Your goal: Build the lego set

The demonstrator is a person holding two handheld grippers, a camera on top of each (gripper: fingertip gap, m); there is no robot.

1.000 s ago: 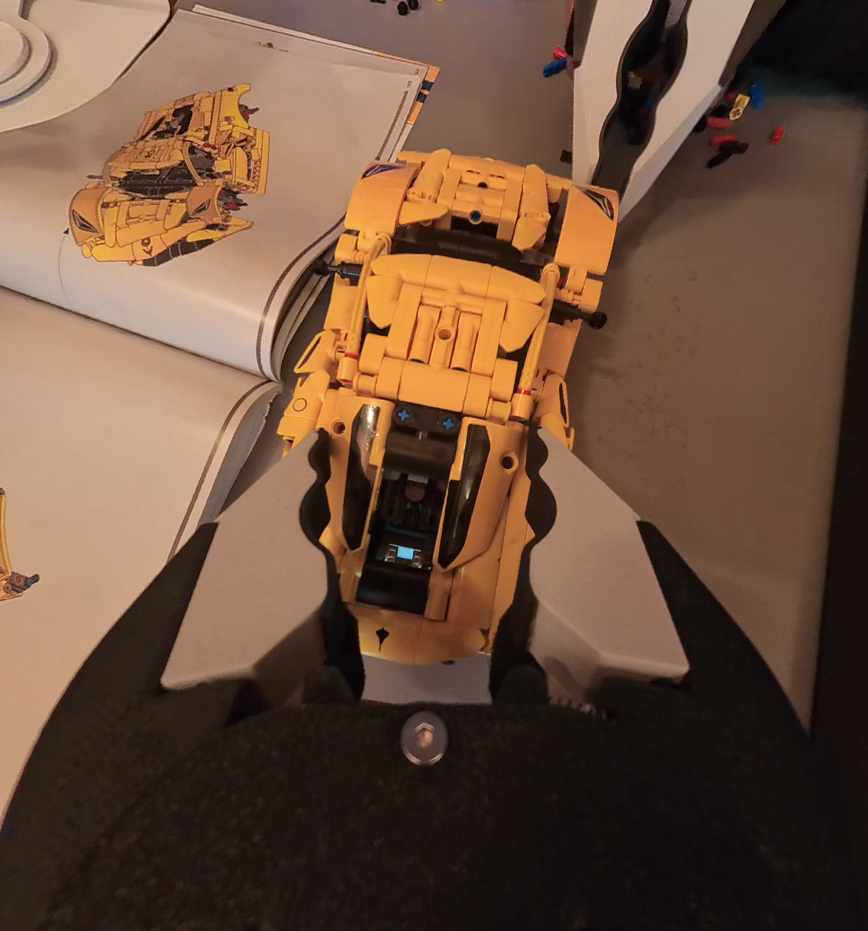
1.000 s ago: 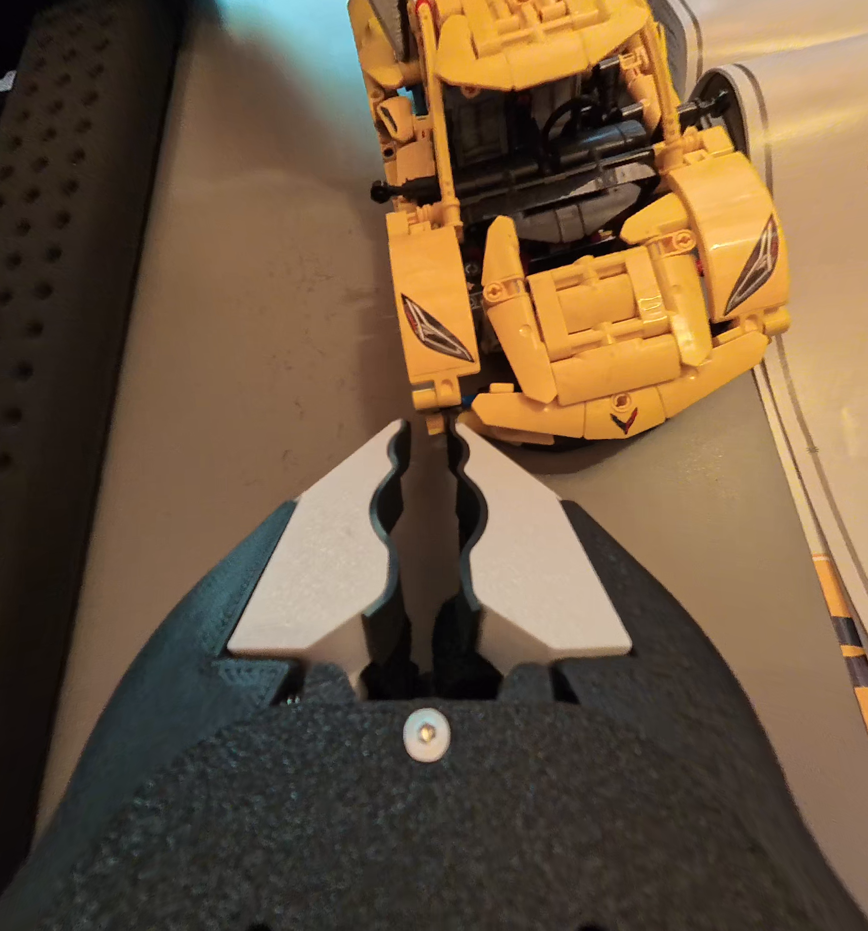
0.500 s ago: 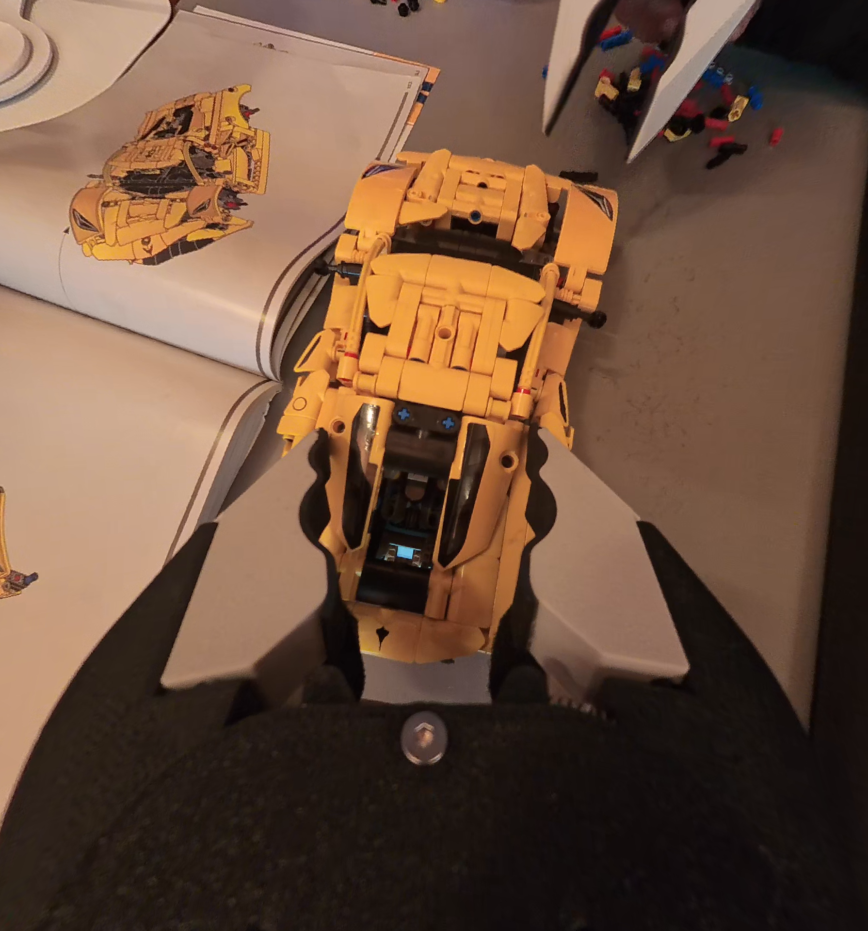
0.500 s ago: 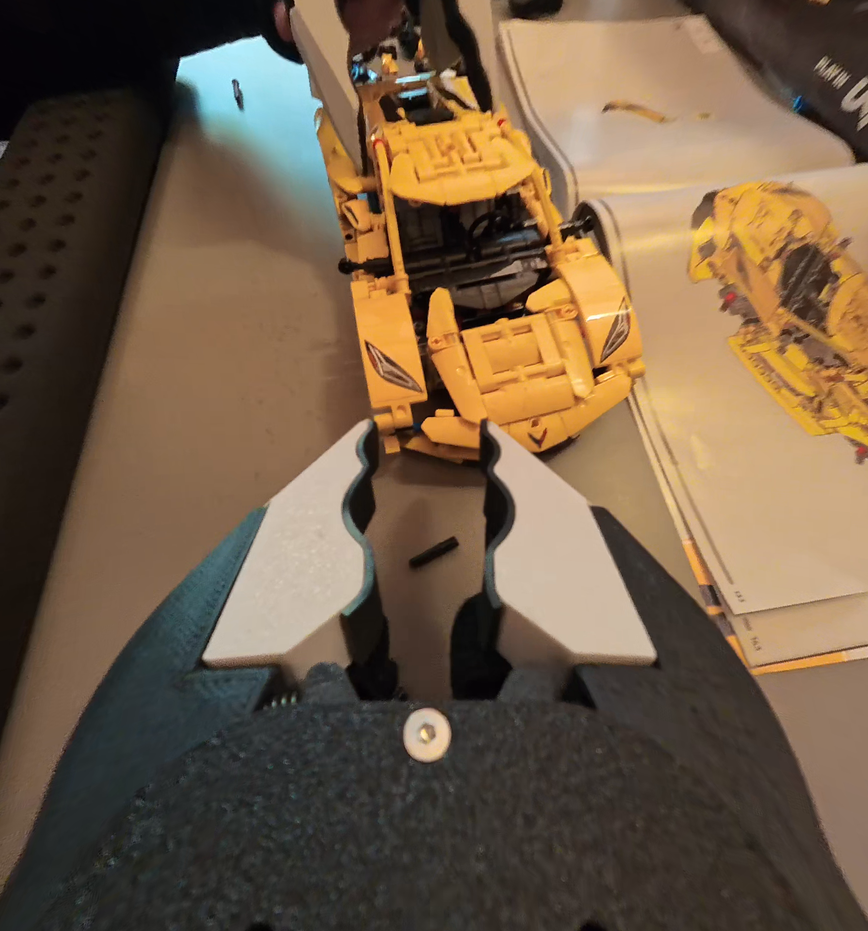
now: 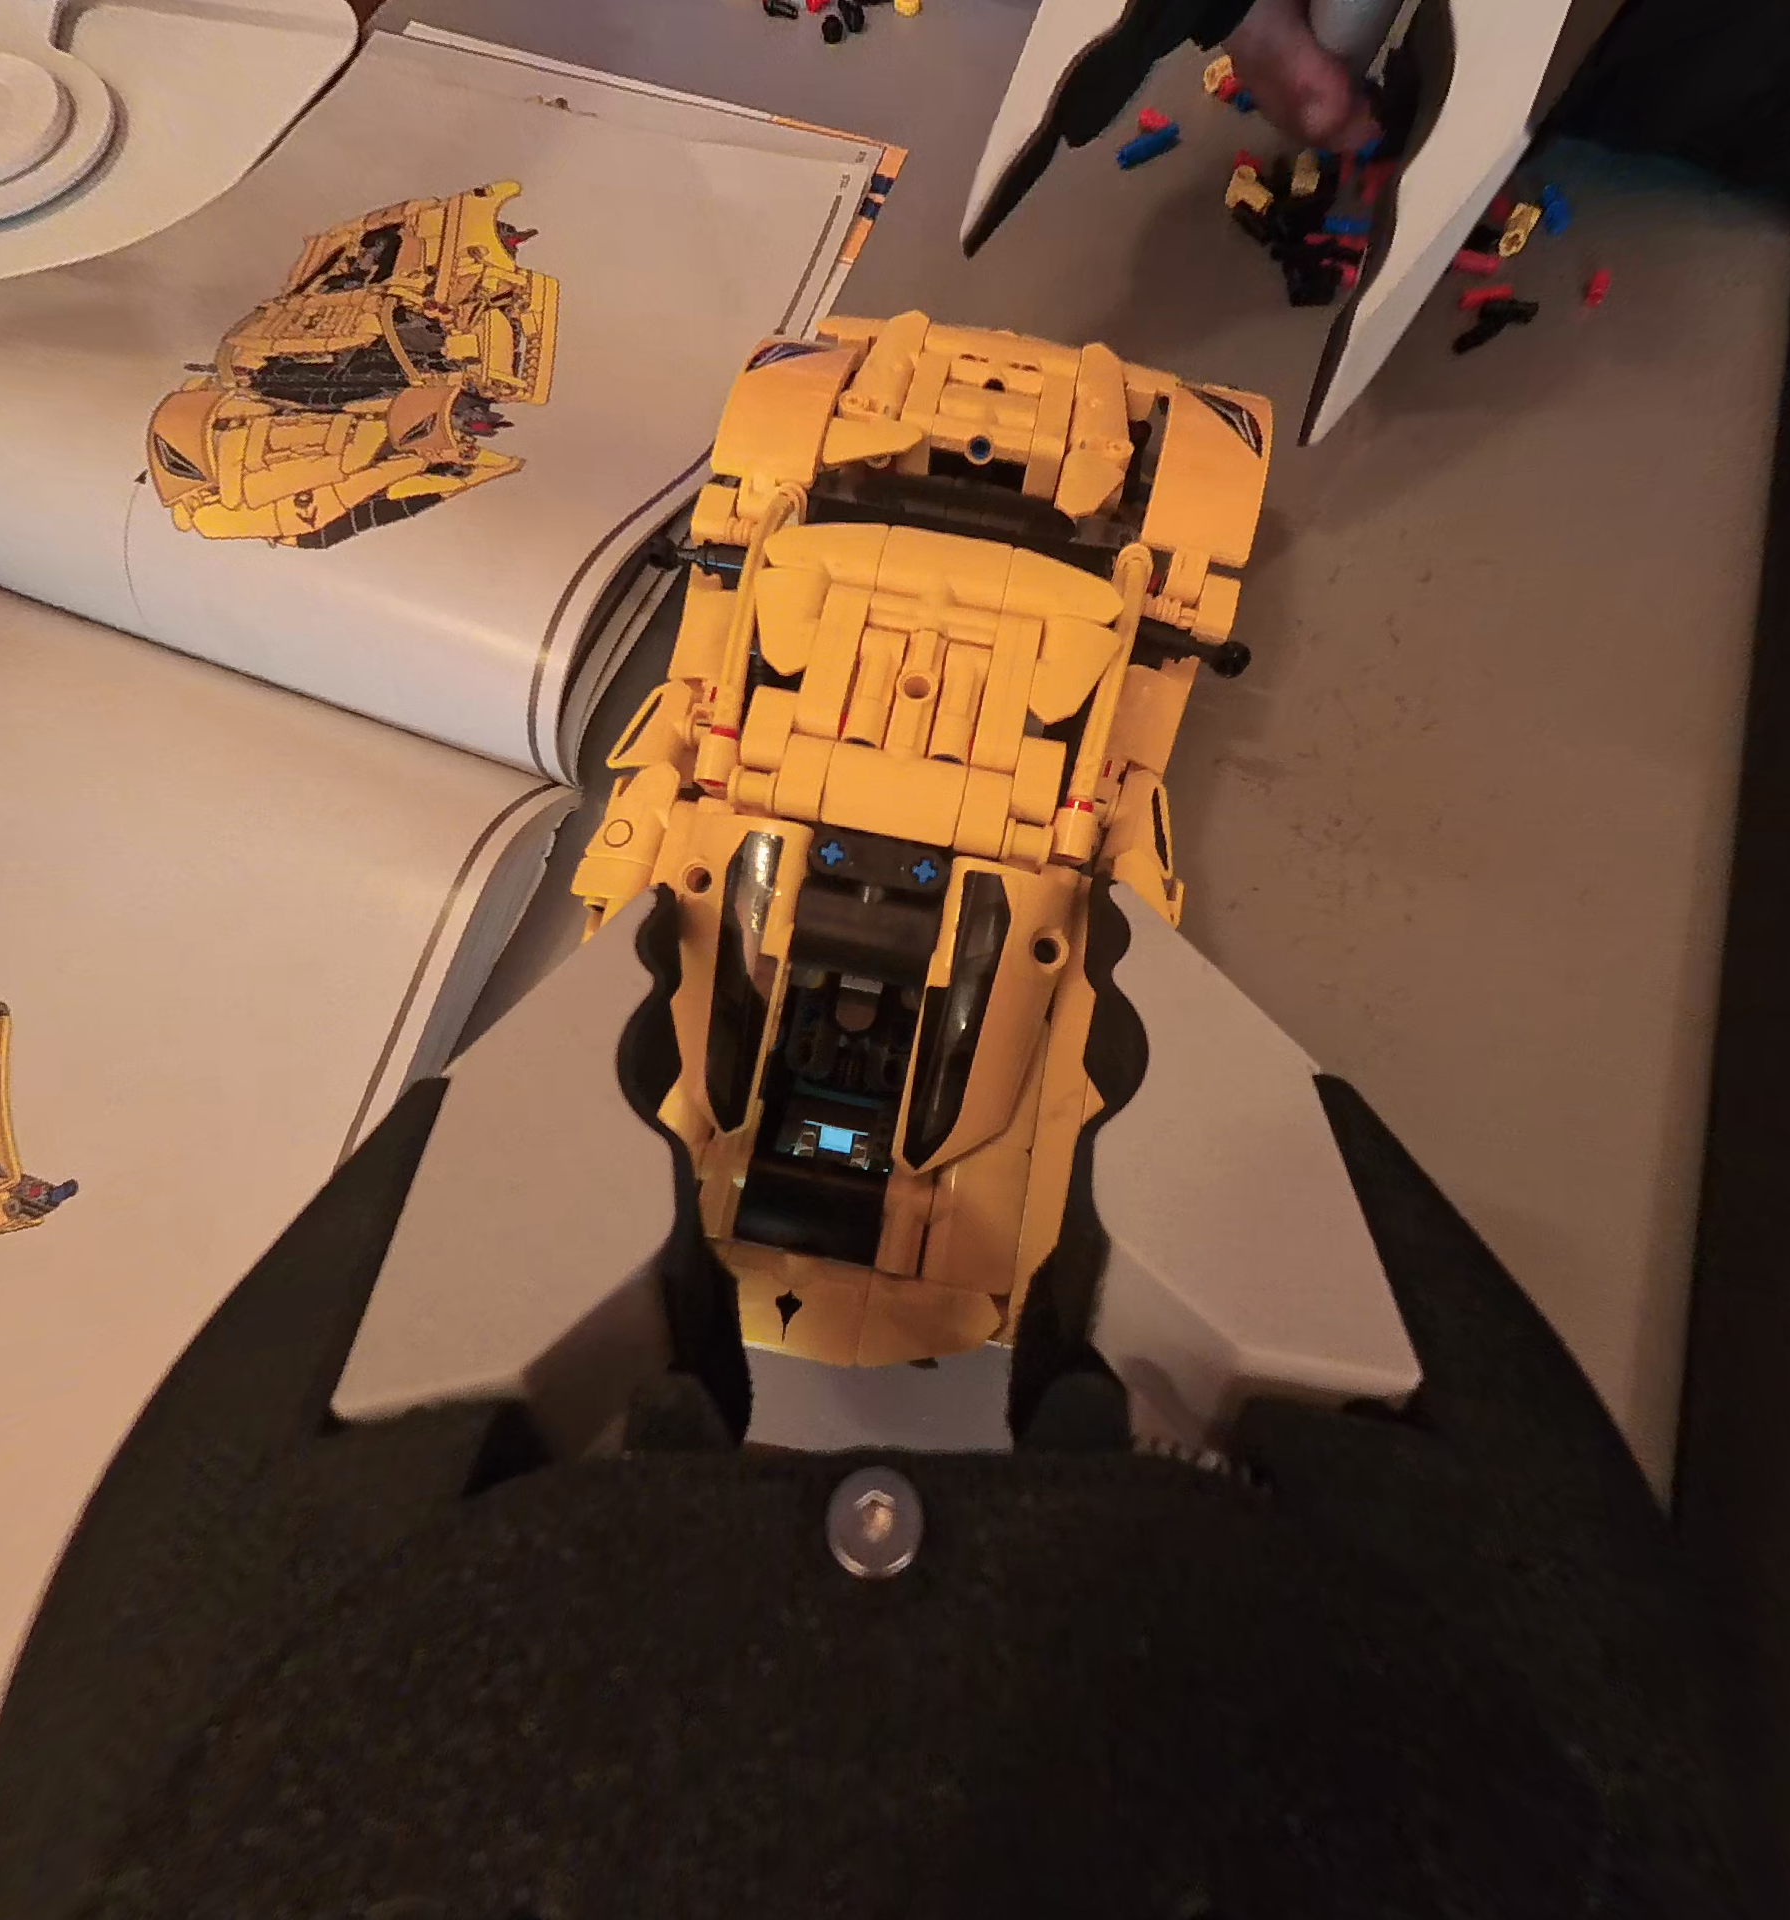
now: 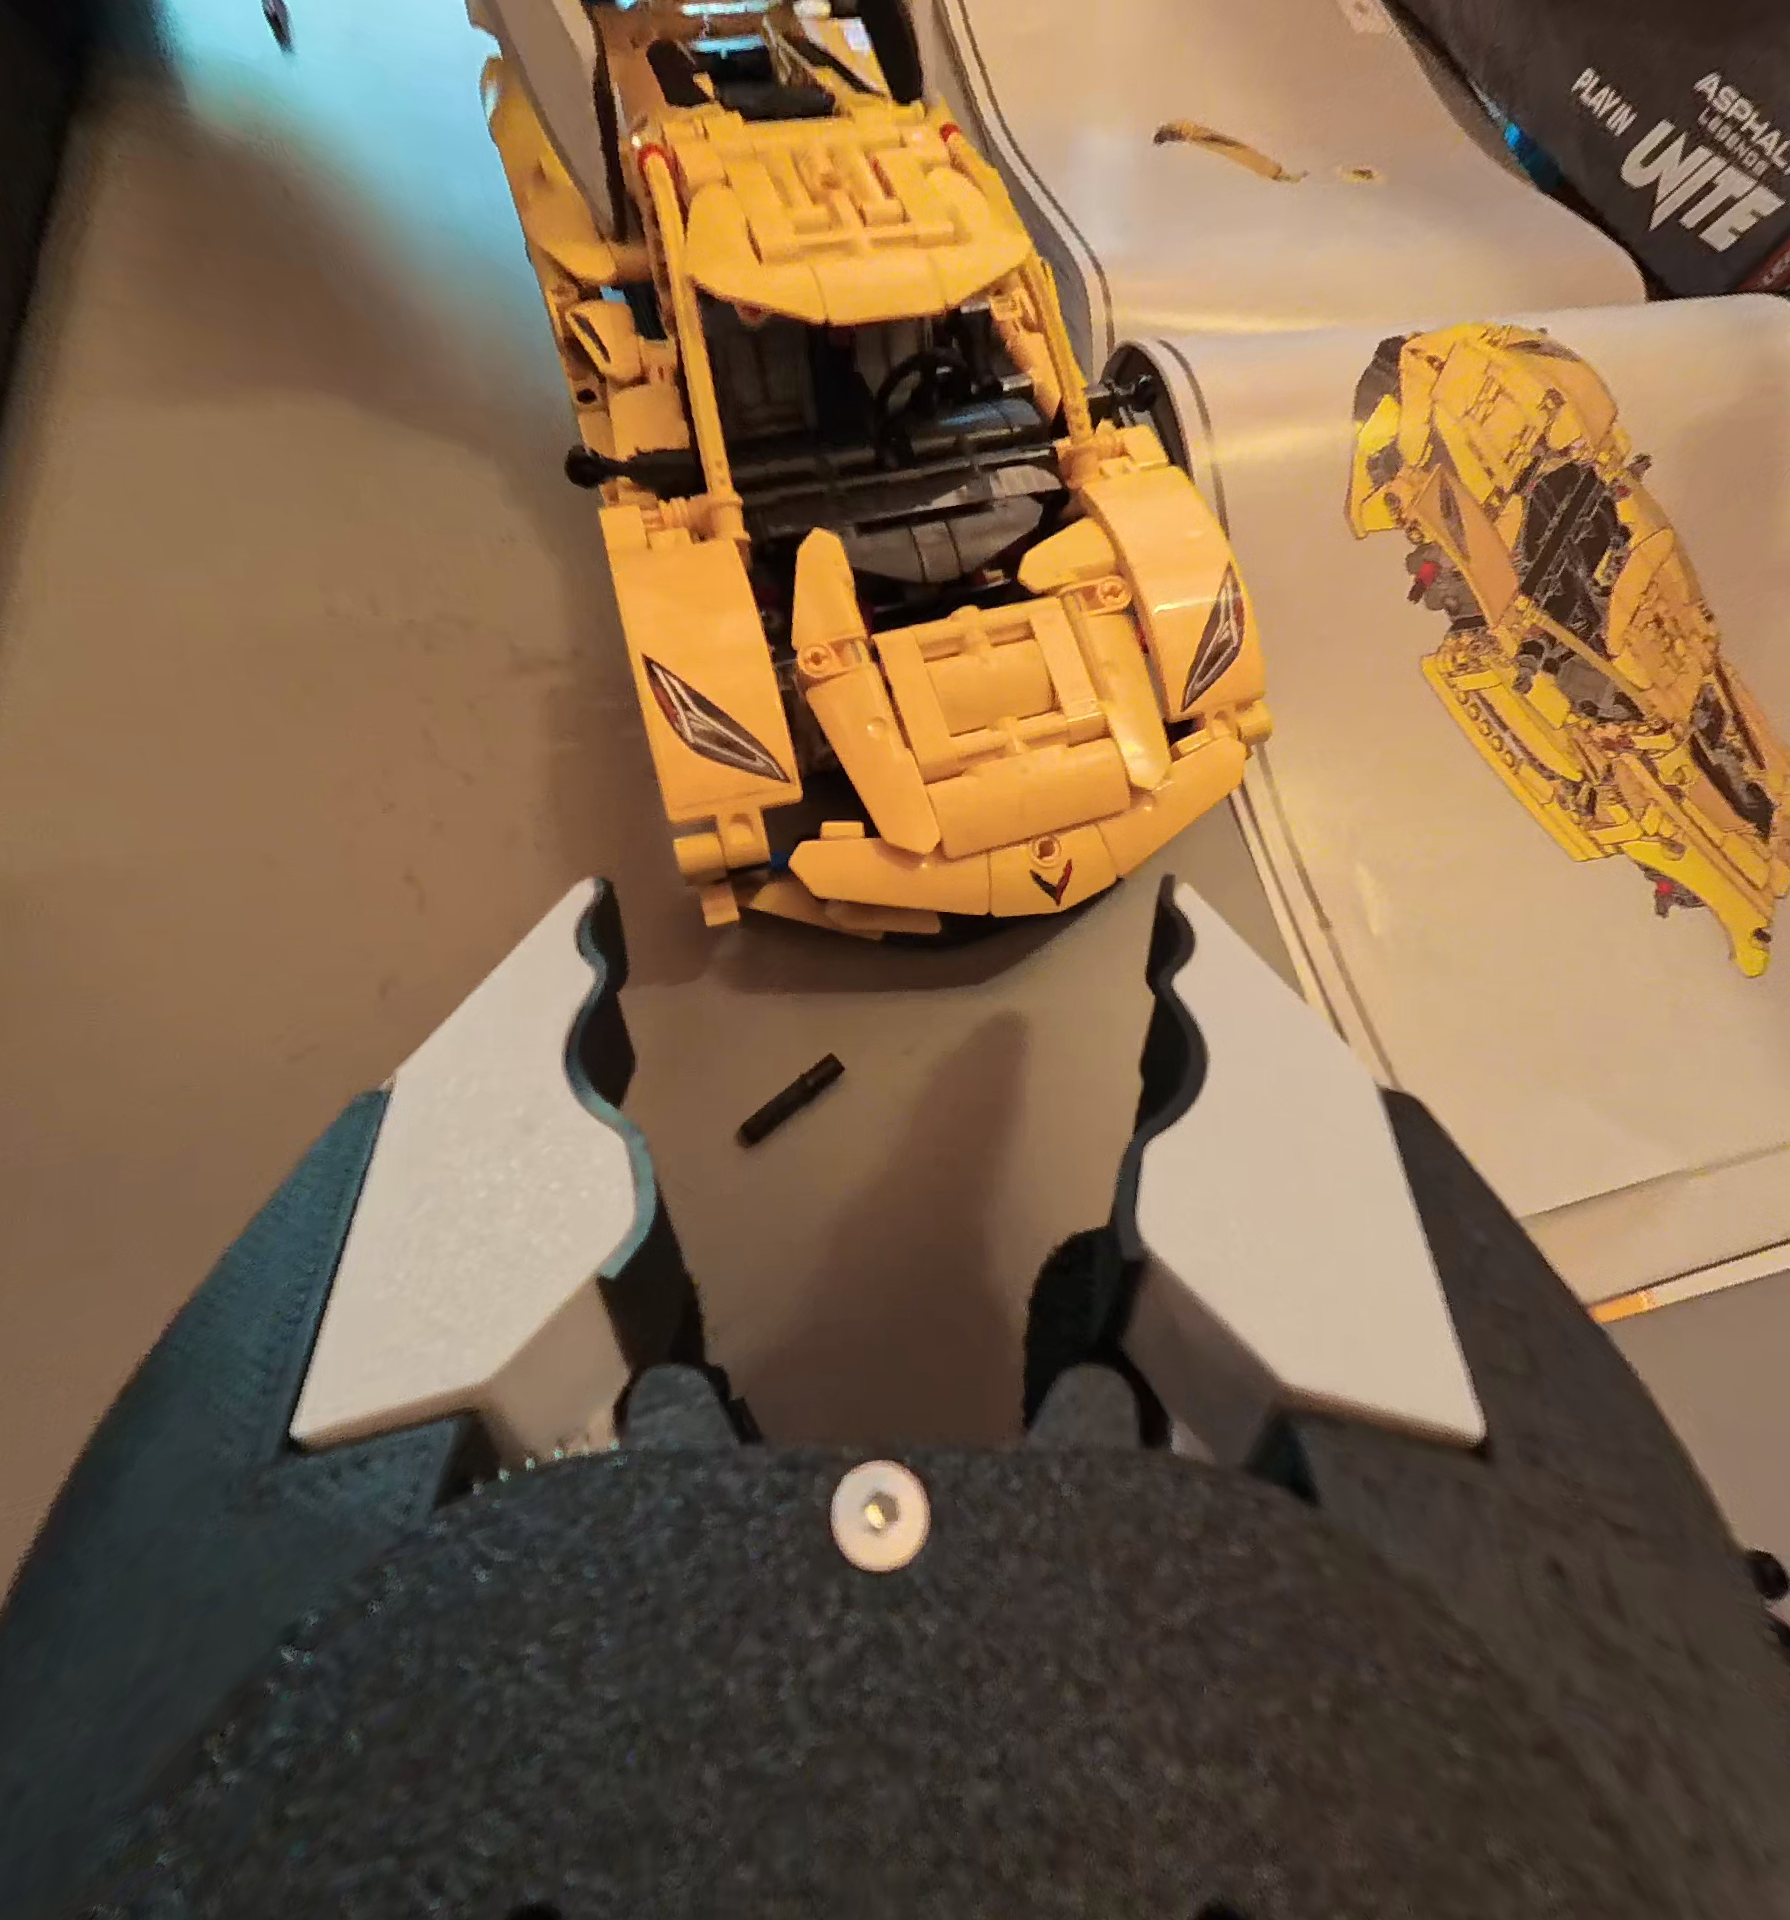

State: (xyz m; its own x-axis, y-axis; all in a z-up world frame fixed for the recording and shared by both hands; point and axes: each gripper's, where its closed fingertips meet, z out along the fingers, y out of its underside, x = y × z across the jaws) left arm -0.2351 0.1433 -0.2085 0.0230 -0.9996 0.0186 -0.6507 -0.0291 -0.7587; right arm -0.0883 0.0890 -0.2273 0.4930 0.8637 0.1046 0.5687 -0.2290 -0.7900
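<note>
1. Jaws of the right gripper have spread wide and hold nothing; a second ago they were nearly closed at the car's front left corner. They now frame a black pin lying loose on the table just ahead of the car's nose.
2. Left gripper keeps its jaws clamped on the flanks of the car at its tail, unchanged through the last second; the car sits on the table, one side against the manual.
3. My reading: the pin was let go rather than seated, so this step likely needs a fresh pick before the fitting can go on.
4. Seen from the left wrist, the right gripper has drawn away from the car's nose, toward the loose parts beyond it.
5. Hard to tell: where the pin belongs on the car. The tail is hidden by the left fingers, the parts pile is partly screened, and the right view's edges are blurred.
</note>
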